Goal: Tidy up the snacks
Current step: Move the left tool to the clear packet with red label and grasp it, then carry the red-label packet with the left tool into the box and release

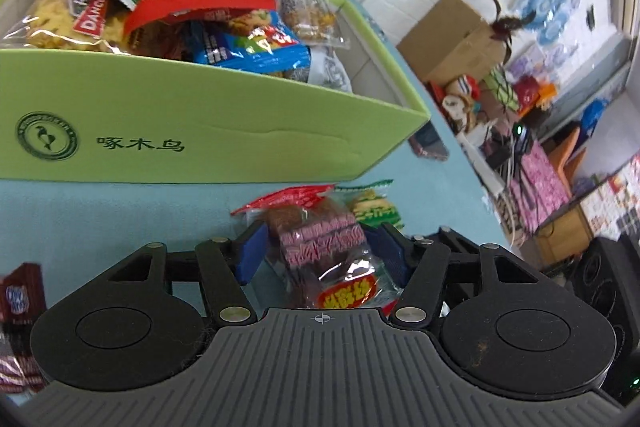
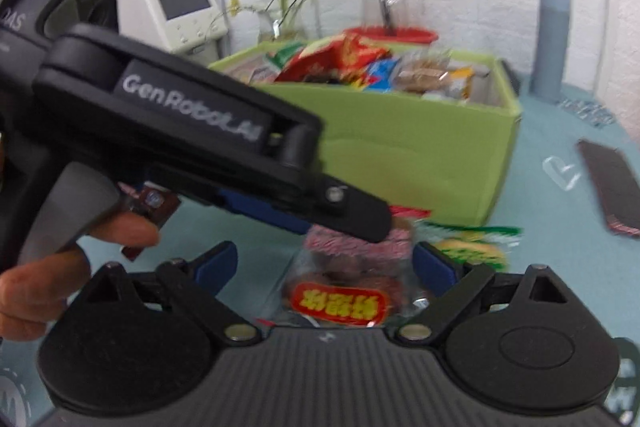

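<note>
A clear packet of brown snacks with a red label (image 1: pixel 324 259) (image 2: pixel 340 291) lies on the teal table in front of the green box (image 1: pixel 200 131) (image 2: pixel 400 147), which is heaped with snack packs. My left gripper (image 1: pixel 318 251) straddles the packet, its blue pads close against both sides, with no squeeze showing. In the right wrist view the left gripper (image 2: pixel 344 227) reaches in from the left over the packet's far end, a hand on its grip. My right gripper (image 2: pixel 326 263) stands wide open around the packet's near end, its pads apart from it.
A green-wrapped snack (image 1: pixel 376 211) (image 2: pixel 472 247) lies just right of the packet. A dark brown packet (image 1: pixel 20 299) (image 2: pixel 154 207) sits to the left. A dark flat packet (image 2: pixel 612 187) lies at the right. Behind the box stand a red basin (image 2: pixel 392 35) and a grey cylinder (image 2: pixel 554 43).
</note>
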`<move>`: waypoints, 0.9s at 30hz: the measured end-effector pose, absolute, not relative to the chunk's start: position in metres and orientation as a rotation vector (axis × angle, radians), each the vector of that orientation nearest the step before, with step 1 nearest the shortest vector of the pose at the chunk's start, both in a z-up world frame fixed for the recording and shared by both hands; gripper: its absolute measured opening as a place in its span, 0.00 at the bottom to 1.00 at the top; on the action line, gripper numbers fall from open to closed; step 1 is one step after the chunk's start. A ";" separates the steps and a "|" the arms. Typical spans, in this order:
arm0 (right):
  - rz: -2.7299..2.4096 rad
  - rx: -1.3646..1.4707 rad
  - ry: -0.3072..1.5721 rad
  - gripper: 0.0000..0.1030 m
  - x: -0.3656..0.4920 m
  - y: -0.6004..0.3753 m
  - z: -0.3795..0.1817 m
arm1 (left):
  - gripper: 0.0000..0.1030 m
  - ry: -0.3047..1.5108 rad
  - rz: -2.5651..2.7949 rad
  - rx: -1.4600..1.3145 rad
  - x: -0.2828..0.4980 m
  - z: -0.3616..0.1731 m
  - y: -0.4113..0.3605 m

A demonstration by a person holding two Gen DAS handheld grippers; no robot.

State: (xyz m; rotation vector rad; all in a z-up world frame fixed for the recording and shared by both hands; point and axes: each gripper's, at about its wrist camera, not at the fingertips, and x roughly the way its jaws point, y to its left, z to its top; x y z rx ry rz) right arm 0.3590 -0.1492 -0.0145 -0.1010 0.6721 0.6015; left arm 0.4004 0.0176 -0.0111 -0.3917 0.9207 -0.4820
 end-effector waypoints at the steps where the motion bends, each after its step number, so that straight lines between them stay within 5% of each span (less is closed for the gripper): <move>1: 0.604 -0.101 0.676 0.91 0.358 -0.148 -0.015 | 0.35 0.930 -0.480 -0.370 0.400 -0.013 0.017; 3: 0.612 -0.092 0.669 0.91 0.352 -0.149 -0.013 | 0.24 0.944 -0.476 -0.359 0.395 -0.017 0.020; 11: 0.615 -0.048 0.651 0.91 0.277 -0.151 -0.008 | 0.23 0.942 -0.481 -0.421 0.316 -0.023 0.028; 27: 0.520 -0.001 0.656 0.91 0.210 -0.160 -0.019 | 0.42 0.908 -0.466 -0.396 0.256 -0.018 0.026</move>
